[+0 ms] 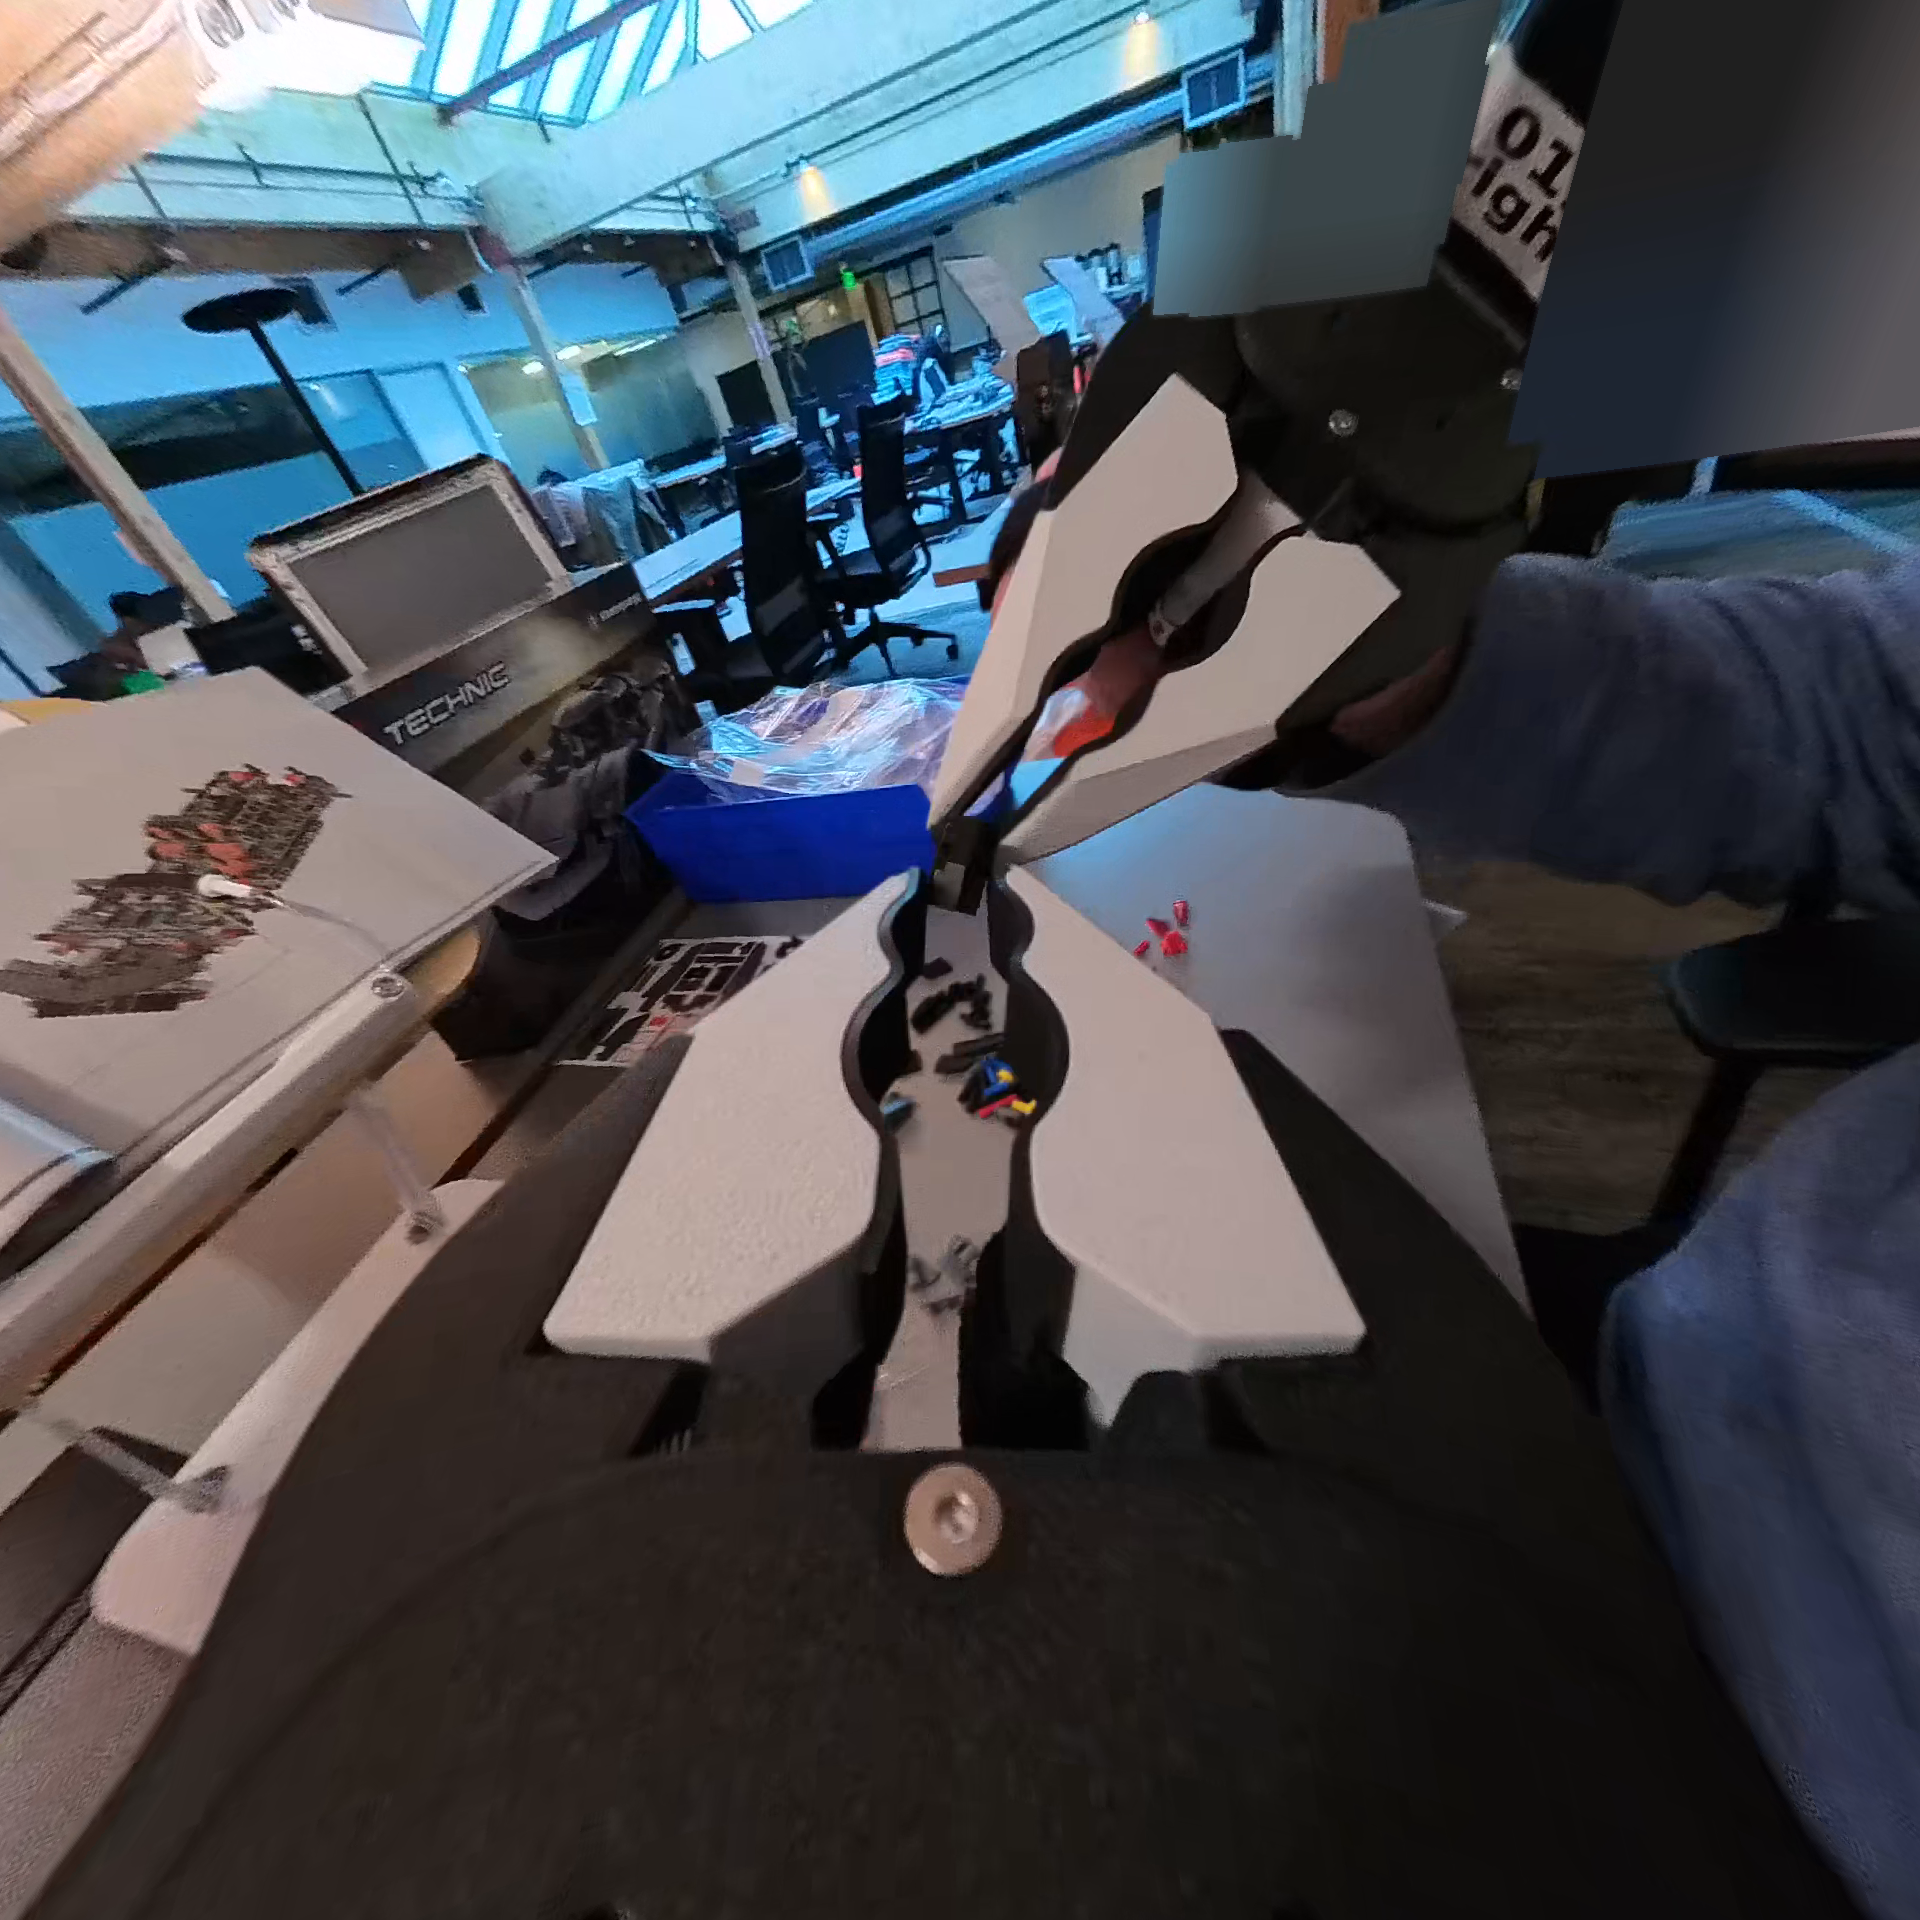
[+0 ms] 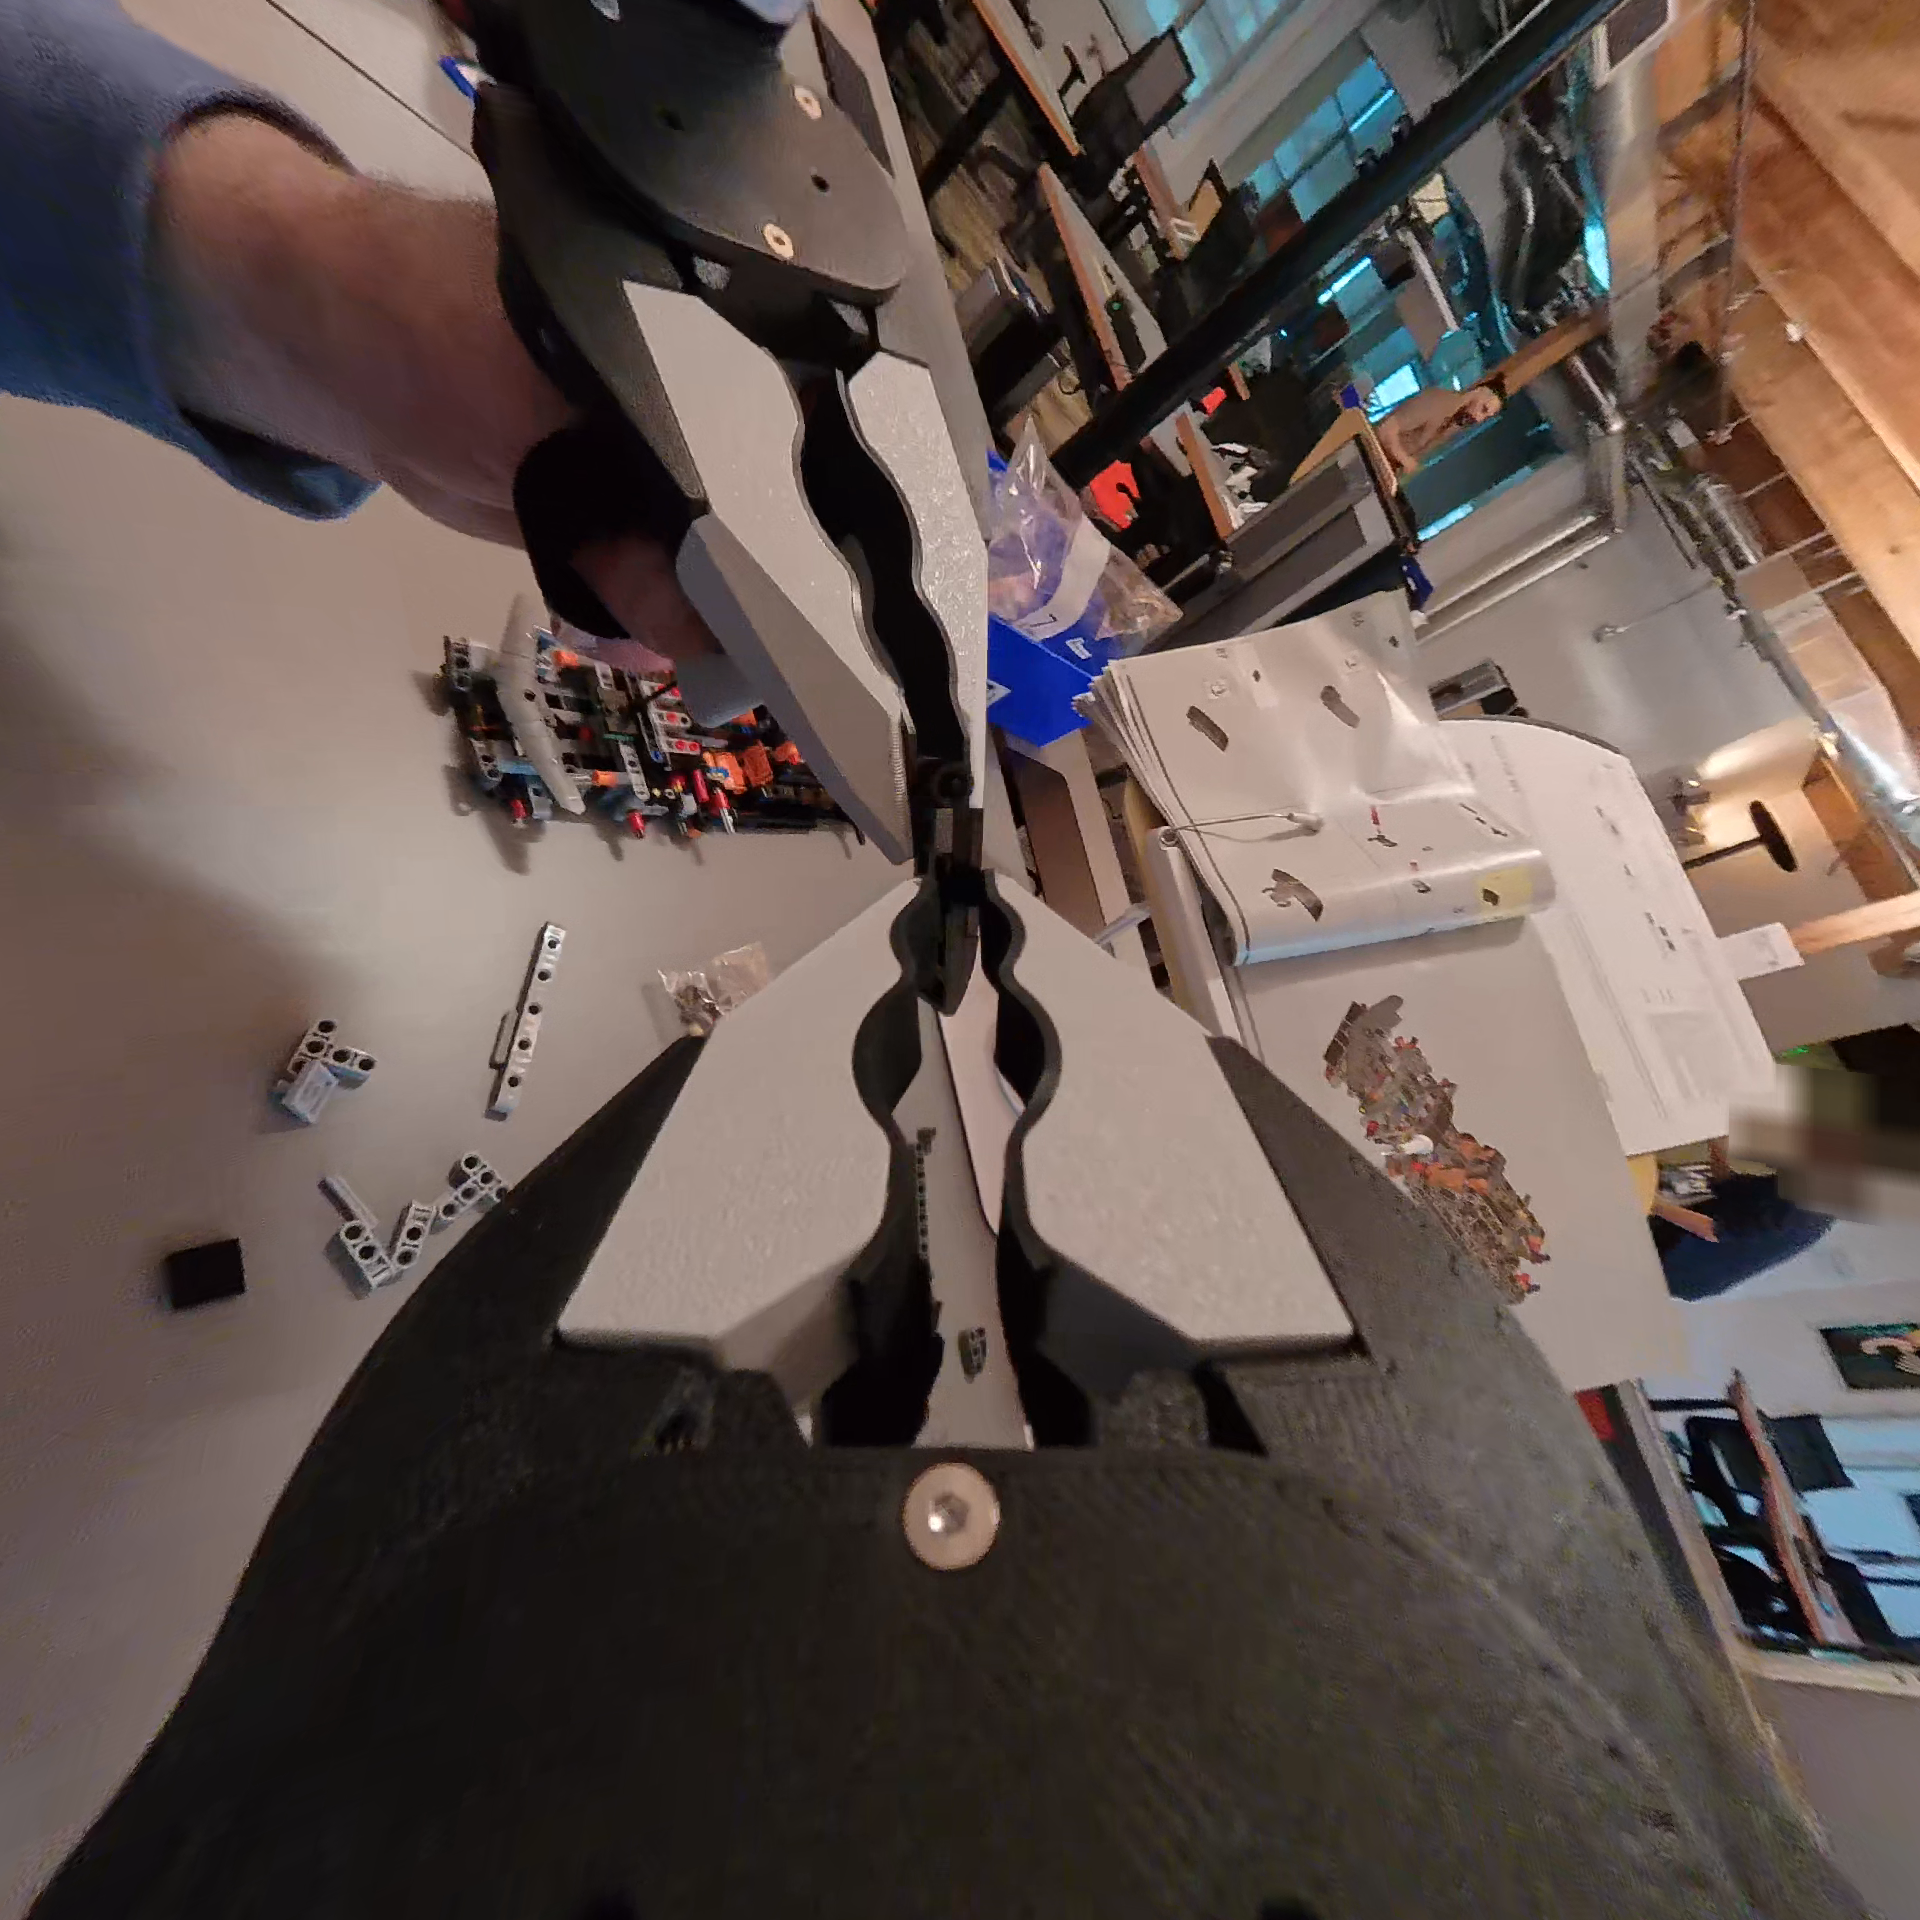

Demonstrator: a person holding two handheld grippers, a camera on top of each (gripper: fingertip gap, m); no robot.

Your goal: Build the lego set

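Observation:
My left gripper and my right gripper meet tip to tip above the grey table. Each is shut on a small black Lego piece. I cannot tell whether it is one part or two joined parts. In the right wrist view my right gripper pinches the black piece, and the left gripper comes down from the upper left onto its far end. A partly built Lego model lies on the table behind the left gripper.
Loose grey beams, grey connectors, a black tile and a small bag lie on the table. Small black and coloured parts and red parts lie below. A blue bin and an instruction booklet stand beyond. My two grippers' fingertips are within a few centimetres of each other. Both grippers' tips are roughly 30 centimeters from the partly built Lego model.

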